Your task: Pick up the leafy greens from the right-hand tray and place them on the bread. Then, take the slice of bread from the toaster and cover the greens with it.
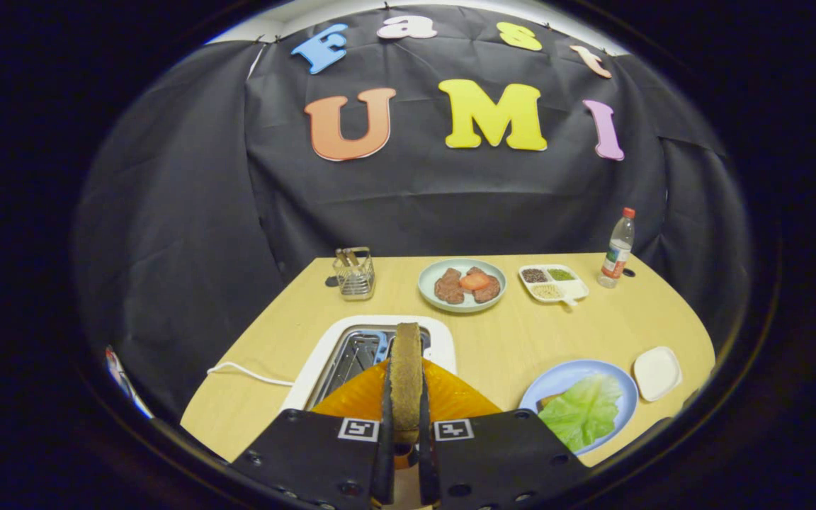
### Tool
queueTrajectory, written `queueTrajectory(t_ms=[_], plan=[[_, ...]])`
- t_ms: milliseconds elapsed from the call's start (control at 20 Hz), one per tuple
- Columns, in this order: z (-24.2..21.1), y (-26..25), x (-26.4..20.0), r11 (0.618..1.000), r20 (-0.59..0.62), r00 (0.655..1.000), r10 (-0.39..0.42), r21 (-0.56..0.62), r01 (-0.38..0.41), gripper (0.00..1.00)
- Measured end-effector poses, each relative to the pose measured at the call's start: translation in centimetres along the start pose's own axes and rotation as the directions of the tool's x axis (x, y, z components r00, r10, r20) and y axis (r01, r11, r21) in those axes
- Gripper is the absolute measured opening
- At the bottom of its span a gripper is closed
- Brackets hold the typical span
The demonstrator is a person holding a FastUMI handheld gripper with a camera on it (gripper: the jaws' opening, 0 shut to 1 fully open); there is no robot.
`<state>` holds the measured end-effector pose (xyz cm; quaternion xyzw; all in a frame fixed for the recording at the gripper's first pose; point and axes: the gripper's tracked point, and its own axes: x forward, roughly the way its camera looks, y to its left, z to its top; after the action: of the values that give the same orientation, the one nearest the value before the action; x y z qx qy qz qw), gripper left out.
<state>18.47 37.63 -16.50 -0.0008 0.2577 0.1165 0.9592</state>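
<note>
Firmly closed gripper [406, 432], pinching bread slice [406, 368]

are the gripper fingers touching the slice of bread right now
Touching. The gripper view shows the gripper with both fingers pressed against the flat sides of the upright bread slice, above the toaster.

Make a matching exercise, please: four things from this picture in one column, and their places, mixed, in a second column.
Things:
1. slice of bread
2. lettuce leaf
3. water bottle
4. toaster

Places:
A. on the blue plate
B. at the table's far corner
C. between the gripper fingers, both pressing it
D. just ahead of the fingers, under the bread

Pairs: 1-C, 2-A, 3-B, 4-D
</note>
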Motion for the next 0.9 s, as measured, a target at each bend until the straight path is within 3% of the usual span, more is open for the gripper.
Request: queueTrajectory(t_ms=[600,900], plan=[[8.1,-1.0,-8.0,0.995,0.173,0.984,0.047,0.083,-0.063,0.13],[8.6,-6.5,-8.9,0.991,0.205,0.979,-0.02,0.132,-0.007,0.13]])
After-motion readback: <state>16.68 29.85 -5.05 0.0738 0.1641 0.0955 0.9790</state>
